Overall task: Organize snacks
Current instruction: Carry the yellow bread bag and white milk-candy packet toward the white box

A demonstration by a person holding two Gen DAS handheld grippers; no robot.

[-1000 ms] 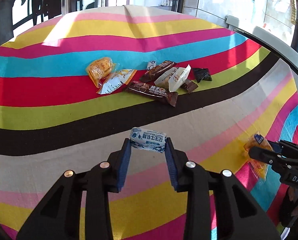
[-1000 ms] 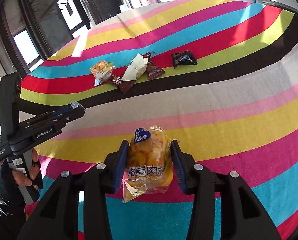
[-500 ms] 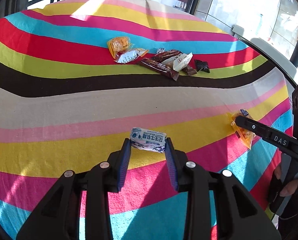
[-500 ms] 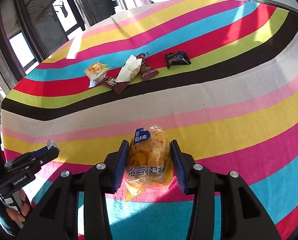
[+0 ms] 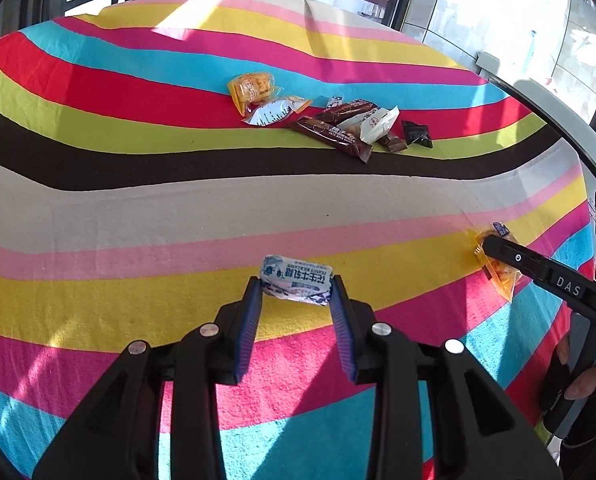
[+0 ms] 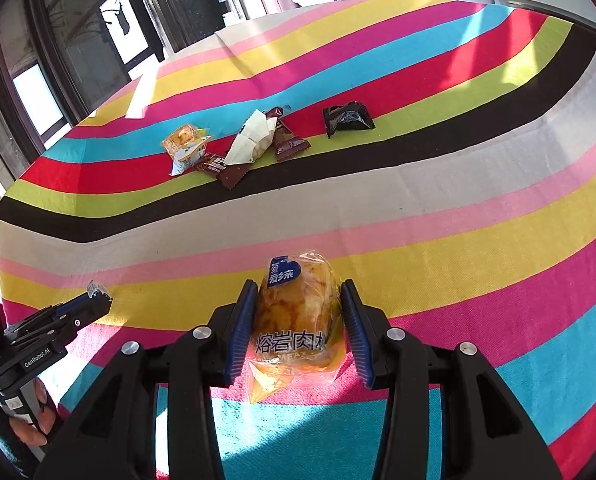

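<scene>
Left gripper clamped on a white-and-blue candy and right gripper clamped on an orange bread packet, both over the striped tablecloth, well apart from the snack pile on its red and green stripes.

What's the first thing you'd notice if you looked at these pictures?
The rainbow-striped tablecloth fills both views. Up close, the left gripper pinches a small white-and-blue candy, and the right gripper squeezes a golden bread packet. Farther back, a pile of snacks lies across the red and green stripes.
</scene>
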